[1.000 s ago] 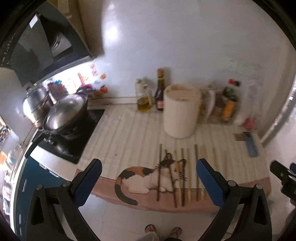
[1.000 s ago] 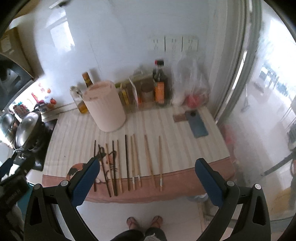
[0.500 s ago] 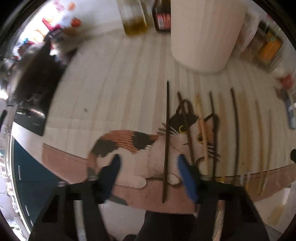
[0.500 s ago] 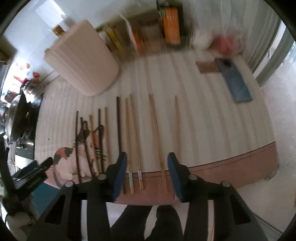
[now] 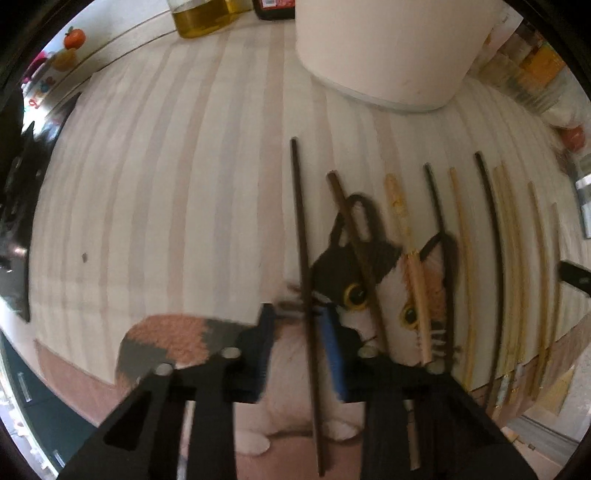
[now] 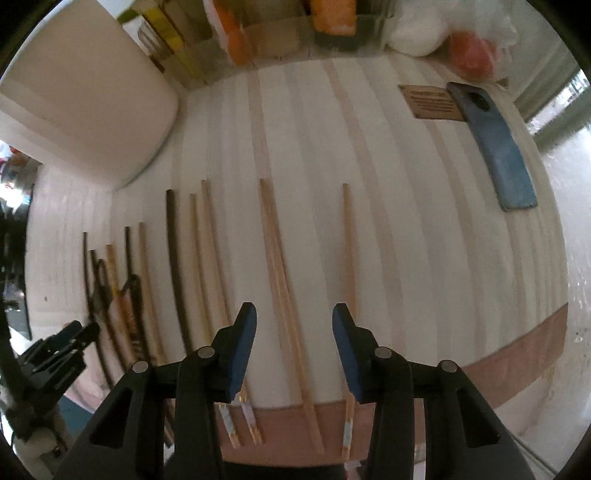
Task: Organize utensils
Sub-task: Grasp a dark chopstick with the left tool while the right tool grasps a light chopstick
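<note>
Several chopsticks lie side by side on a striped counter mat (image 5: 166, 166). My left gripper (image 5: 297, 314) points down over the leftmost dark chopstick (image 5: 301, 229). Its jaws are closing with that chopstick between them, and a gap still shows beside the left pad (image 5: 264, 350). My right gripper (image 6: 294, 310) is open and hangs over a pair of pale wooden chopsticks (image 6: 275, 258), which run between its pads untouched. A single pale chopstick (image 6: 347, 240) passes just behind the right pad (image 6: 345, 350). The left gripper (image 6: 62, 347) also shows at the right wrist view's lower left.
A cat picture (image 5: 177, 332) is printed on the mat near the counter's front edge. A tall white container (image 5: 388, 55) stands behind the chopsticks, with an oil bottle (image 5: 207, 18) to its left. A blue phone (image 6: 498, 147) and a brown card (image 6: 432, 101) lie at the far right.
Both grippers have dropped from high above the counter to just over the chopsticks. Both pairs of jaws have narrowed, the left one further in the last half second.
</note>
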